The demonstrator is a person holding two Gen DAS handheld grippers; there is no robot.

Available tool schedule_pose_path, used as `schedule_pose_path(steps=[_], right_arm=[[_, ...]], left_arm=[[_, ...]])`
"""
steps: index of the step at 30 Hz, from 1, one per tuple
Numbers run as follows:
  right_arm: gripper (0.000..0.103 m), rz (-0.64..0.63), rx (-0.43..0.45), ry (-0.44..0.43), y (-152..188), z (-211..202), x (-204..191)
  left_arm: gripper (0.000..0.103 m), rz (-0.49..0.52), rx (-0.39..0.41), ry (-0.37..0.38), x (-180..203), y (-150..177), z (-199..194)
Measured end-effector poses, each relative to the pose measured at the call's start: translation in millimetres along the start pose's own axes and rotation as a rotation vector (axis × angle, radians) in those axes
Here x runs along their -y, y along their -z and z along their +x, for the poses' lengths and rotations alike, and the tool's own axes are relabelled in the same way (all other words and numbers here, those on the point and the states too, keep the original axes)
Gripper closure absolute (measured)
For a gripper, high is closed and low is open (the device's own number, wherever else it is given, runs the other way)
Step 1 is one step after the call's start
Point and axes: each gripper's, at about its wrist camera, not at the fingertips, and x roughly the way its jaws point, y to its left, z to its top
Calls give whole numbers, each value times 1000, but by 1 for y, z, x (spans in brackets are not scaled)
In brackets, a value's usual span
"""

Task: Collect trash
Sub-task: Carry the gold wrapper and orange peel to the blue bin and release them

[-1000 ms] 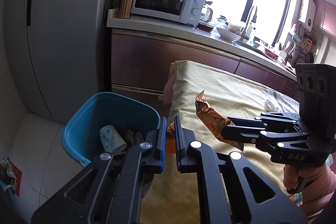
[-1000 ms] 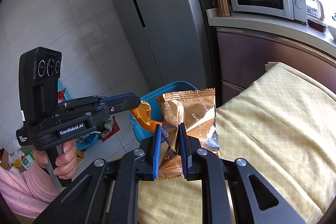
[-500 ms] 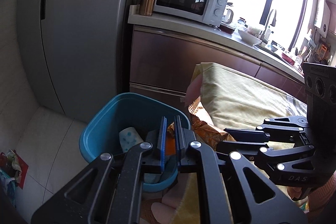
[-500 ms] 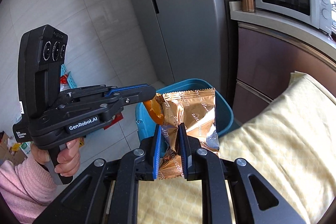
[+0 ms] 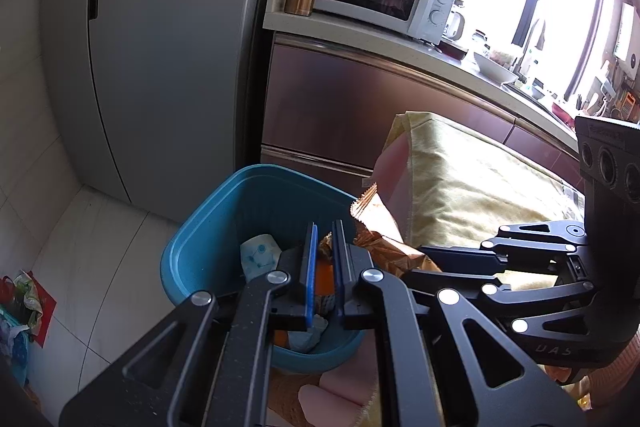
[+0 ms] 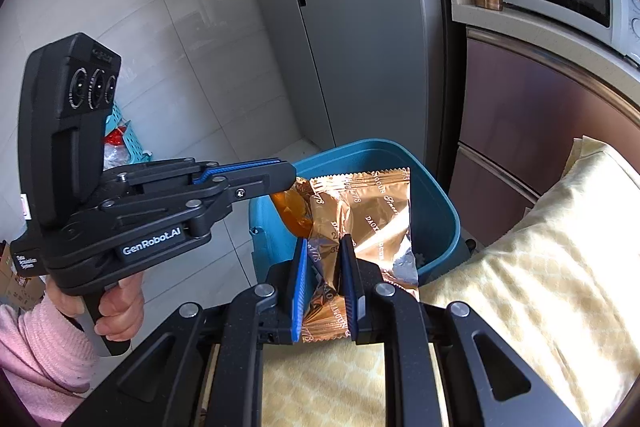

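Trash, orange wrapper: pinched in left hand-held gripper, jaws nearly closed, held over the bin mouth.
Blue bin: on the floor beside yellow-clothed table; paper cup inside.
Copper wrapper: clamped in right hand-held gripper, jaws narrow, above the bin's near rim.

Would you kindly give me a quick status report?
Left gripper shut on orange wrapper. Right gripper shut on copper wrapper. Both over blue bin. Nothing blocking.
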Motion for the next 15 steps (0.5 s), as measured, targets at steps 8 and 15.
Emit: schedule_pose_path(steps=[8,15], right_arm=[[88,2,-40,12,-11,22,1],[84,32,-80,20,-22,43,9]], left_arm=[[95,-9,-20,-21,-3,0,11],[94,-39,-54,-23,-10,2,25]])
